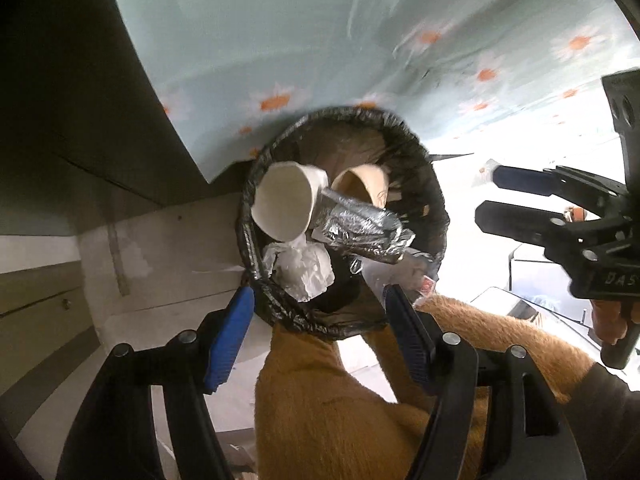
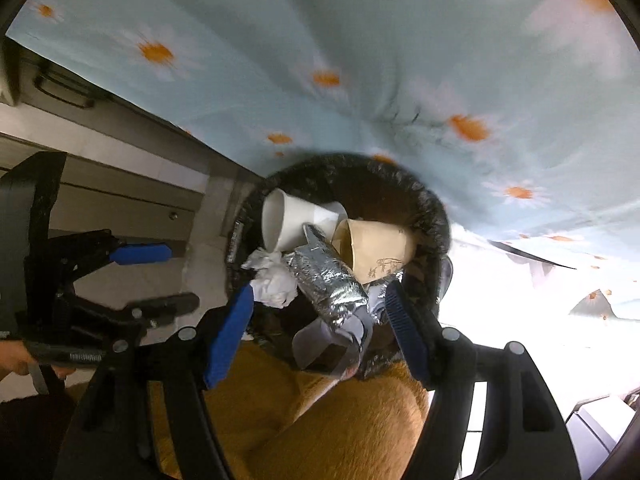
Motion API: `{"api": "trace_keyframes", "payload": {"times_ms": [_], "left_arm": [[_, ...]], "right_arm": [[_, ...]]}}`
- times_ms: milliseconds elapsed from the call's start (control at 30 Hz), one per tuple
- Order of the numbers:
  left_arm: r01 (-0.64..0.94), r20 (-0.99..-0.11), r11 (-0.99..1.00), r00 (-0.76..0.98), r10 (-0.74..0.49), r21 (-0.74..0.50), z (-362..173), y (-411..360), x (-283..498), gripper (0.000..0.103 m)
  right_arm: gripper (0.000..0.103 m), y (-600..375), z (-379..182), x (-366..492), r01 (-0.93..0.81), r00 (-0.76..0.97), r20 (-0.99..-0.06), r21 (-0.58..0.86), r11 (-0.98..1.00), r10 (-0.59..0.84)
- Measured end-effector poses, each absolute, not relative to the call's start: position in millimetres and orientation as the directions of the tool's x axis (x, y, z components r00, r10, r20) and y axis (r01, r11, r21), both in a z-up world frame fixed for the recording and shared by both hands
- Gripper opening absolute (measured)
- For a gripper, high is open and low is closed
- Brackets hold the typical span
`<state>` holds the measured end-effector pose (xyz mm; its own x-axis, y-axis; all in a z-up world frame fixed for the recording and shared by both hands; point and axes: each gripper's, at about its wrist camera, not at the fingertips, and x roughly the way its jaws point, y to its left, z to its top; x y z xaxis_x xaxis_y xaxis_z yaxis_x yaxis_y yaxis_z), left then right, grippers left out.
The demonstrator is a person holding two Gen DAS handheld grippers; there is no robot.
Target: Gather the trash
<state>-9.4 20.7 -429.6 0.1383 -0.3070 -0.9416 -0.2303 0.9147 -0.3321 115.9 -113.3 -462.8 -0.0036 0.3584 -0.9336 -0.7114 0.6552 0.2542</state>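
Both grippers hover with fingers spread wide, holding nothing: the left gripper point(image 1: 320, 328) and right gripper point(image 2: 320, 328) each frame the bin point(image 1: 408, 148) below. Inside its black liner lie a white paper cup point(image 1: 286, 206), a tan cup point(image 2: 376, 250), a foil wrapper point(image 1: 362, 228) and crumpled tissue point(image 1: 306, 272). Beside the bin hangs a daisy-print cloth point(image 2: 360, 40).

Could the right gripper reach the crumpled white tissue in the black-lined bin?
Probably yes: the right gripper is open above the bin, and the crumpled white tissue lies uncovered beside the foil wrapper.
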Motion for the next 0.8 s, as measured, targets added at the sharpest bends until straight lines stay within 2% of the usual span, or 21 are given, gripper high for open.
{"api": "trace_keyframes", "payload": {"times_ms": [67,300,500,600,800], "left_arm": [[-0.214,-0.939,0.918,0.154,-0.306,-0.334,-408,21,-10,0.066],[-0.154,-0.930,0.927,0.199,-0.310,-0.342,-334,24,-9,0.066],[-0.122,-0.929,0.949,0.276,-0.248,-0.290,-262,30,-4,0.066],[-0.144,-0.921,0.957,0.340,-0.190,-0.251,-222,35,0,0.083],[-0.181,-0.894,0.957,0.430,-0.128,-0.225,-157,37,15,0.084]], "right_arm": [[0.074,-124,-439,112,-0.703,0.021,-0.927,0.253,0.664,0.375],[0.074,-161,-362,103,-0.656,0.083,-0.890,0.289,0.697,0.448],[0.081,-172,-296,100,-0.666,0.145,-0.840,0.308,0.680,0.523],[0.081,-174,-266,101,-0.684,0.182,-0.815,0.296,0.666,0.550],[0.087,-190,-213,111,-0.691,0.220,-0.738,0.344,0.636,0.638]]}}
